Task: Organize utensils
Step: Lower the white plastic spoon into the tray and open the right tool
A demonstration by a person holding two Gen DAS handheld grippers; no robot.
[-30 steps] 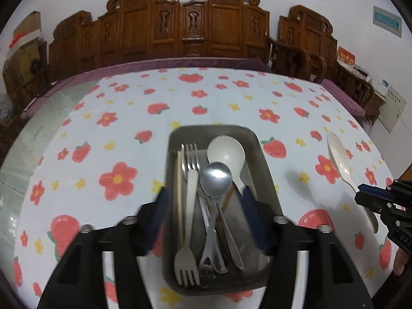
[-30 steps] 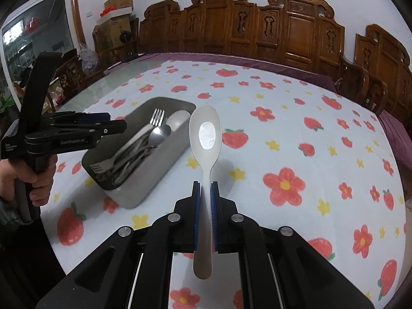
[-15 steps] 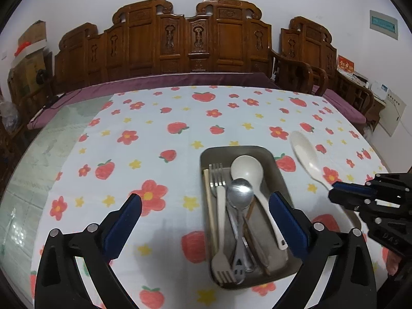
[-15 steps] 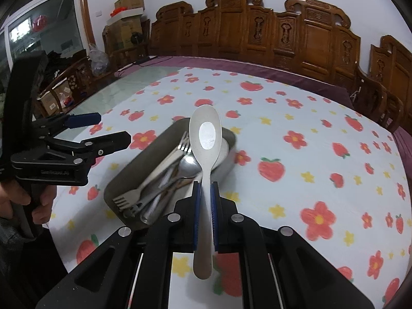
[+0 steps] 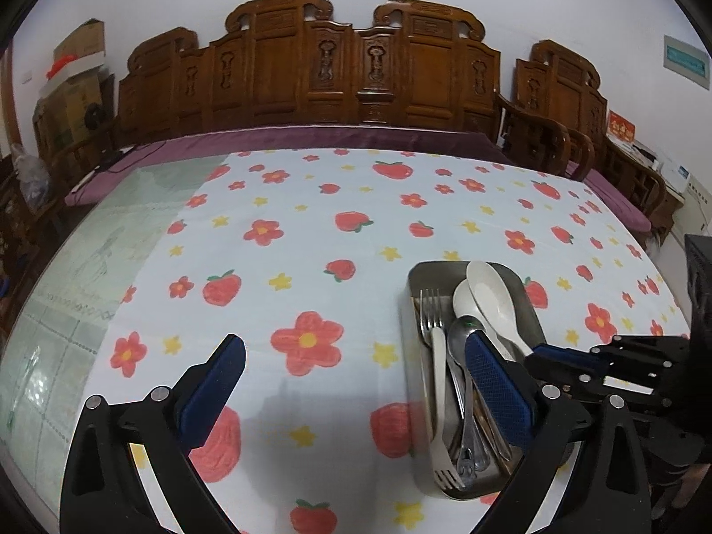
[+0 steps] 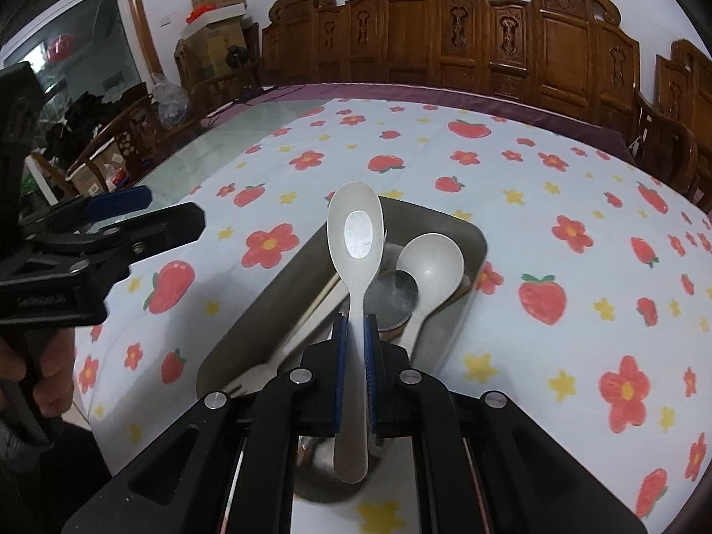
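My right gripper (image 6: 353,333) is shut on the handle of a cream plastic spoon (image 6: 356,231), whose bowl hangs above the grey metal tray (image 6: 469,233). In the tray lie a white spoon (image 6: 429,262), a metal spoon (image 6: 394,293) and a cream fork (image 6: 285,347). In the left wrist view the held cream spoon (image 5: 489,298) is over the tray (image 5: 411,280), which also holds a metal fork (image 5: 429,307). My left gripper (image 5: 353,342) is open wide over the tablecloth, to the left of the tray, with nothing between its fingers.
The table wears a white cloth (image 5: 311,231) printed with strawberries and flowers. Bare glass (image 5: 89,276) shows at its left. Carved wooden chairs (image 5: 356,71) line the far side. A hand (image 6: 49,374) grips the left gripper's handle at the table's near left edge.
The left gripper opened wide and drew back to the left, off the tray. The right gripper carried the cream spoon from the tablecloth to over the tray.
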